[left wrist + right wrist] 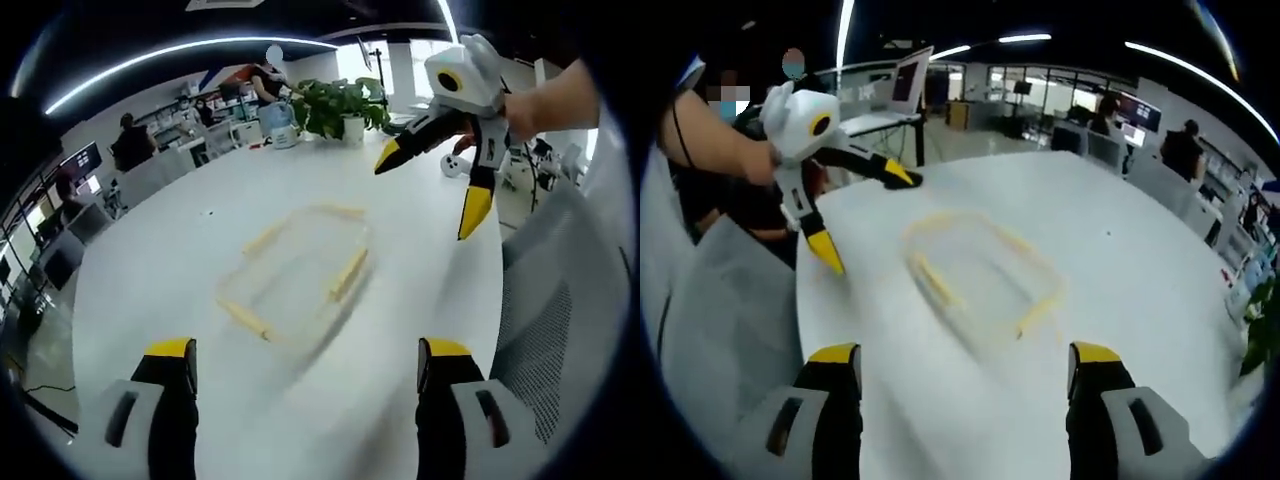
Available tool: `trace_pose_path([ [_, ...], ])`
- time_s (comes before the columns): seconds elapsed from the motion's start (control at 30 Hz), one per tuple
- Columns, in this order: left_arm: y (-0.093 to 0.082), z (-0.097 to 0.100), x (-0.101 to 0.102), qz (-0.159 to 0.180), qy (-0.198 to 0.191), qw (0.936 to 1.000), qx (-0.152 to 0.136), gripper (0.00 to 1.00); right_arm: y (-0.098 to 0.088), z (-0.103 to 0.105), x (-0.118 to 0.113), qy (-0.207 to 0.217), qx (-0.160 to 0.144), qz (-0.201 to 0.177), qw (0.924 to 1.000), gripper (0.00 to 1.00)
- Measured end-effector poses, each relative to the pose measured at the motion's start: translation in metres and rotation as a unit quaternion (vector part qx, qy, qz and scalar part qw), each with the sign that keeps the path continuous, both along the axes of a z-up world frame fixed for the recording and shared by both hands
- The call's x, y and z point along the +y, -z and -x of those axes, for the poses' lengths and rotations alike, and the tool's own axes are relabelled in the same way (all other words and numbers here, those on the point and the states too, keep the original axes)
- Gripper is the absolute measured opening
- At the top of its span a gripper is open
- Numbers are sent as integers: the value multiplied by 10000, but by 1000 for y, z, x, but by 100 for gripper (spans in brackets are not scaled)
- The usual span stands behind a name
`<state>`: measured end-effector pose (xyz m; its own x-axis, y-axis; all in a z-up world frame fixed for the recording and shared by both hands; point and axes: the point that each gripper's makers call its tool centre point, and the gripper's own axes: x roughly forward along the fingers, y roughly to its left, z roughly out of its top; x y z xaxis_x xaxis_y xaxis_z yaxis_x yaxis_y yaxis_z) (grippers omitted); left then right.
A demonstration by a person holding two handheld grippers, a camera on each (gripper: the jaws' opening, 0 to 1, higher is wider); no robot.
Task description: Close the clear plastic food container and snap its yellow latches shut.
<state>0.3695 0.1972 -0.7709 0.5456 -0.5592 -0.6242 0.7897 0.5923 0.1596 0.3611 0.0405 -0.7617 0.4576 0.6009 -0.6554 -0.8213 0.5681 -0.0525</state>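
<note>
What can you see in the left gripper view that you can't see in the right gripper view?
Left gripper view: a big potted plant at the far edge of the table, with a water jug next to it.

Right gripper view: an open laptop on a desk behind the table.

Both: the clear food container with yellow latches, lying on the white table and blurry. Each view also catches the other hand-held gripper, the right hand-held gripper and the left hand-held gripper, with jaws wide open above the table, touching nothing.

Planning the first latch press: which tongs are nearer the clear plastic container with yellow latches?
Cannot tell; both hover apart from the clear plastic container. Left tongs and right tongs are open above the white table.
</note>
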Motion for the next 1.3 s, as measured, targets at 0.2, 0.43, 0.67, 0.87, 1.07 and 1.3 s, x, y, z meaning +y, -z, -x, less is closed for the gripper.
trace_pose_path([
  [0.2,0,9,3,98,-23,9999,-57,93,3,10,-7,112,-11,-83,9999,86],
  [0.43,2,20,8,248,-127,9996,-24,94,6,21,-17,292,-13,-217,9993,86],
  [0.67,9,32,12,265,-213,9994,74,95,8,30,-27,538,-4,-431,9976,86],
  [0.87,9,38,16,414,-328,9985,112,95,10,39,-34,670,-12,-506,9965,87],
  [1.07,13,44,20,484,-474,9975,188,95,13,48,-39,765,-30,-535,9956,88],
  [1.3,17,54,23,561,-544,9966,251,95,16,59,-45,897,-5,-599,9942,88],
])
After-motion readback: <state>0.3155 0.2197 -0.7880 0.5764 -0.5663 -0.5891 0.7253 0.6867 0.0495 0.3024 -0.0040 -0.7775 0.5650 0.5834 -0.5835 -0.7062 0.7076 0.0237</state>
